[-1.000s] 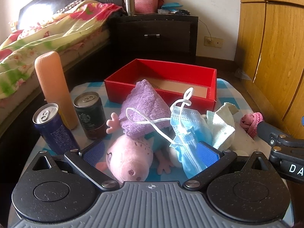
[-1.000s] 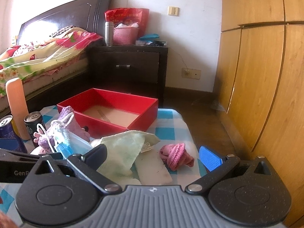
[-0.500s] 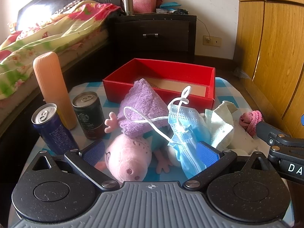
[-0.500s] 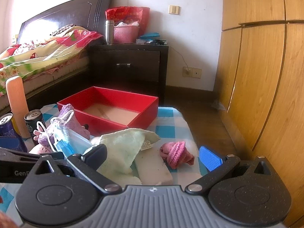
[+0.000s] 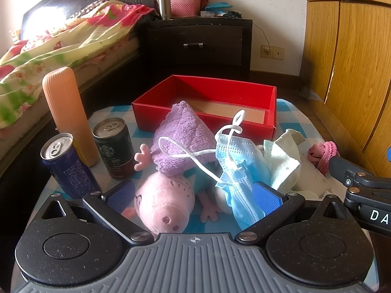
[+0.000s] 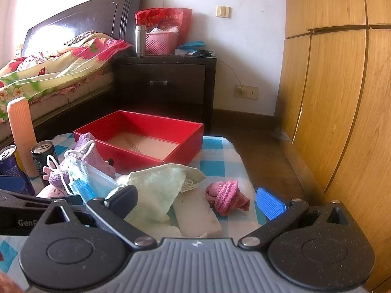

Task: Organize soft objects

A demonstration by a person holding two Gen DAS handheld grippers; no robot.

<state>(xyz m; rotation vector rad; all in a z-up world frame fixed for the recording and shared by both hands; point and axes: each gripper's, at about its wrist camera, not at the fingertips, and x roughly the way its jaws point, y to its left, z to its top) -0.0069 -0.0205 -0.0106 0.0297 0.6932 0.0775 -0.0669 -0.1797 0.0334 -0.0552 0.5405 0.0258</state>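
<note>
Right wrist: checkered table [image 6: 215, 168] beside bed [image 6: 56, 73]

"DOUBLESHOT" on the dark can [image 5: 113, 147]; "DA" and "Gen" on the tongs' black bodies; "289" on the red bag [image 6: 163, 19].

Left gripper [image 5: 194, 195] and right gripper [image 6: 196, 201] both spread wide, level.

Each camera sits low behind its own tool, looking forward along the spread fingers over the checked tabletop [image 5: 114, 112] toward the nightstand [image 6: 168, 83] and wall. The left tool [image 5: 193, 195] hangs close over the plush pig [image 5: 163, 205]. The right tool [image 6: 195, 202] stands to its right, near the wardrobe [image 6: 342, 122]. Both views share the red box [image 5: 205, 97], ahead of both tools, and each catches the other tool at its edge.
</note>
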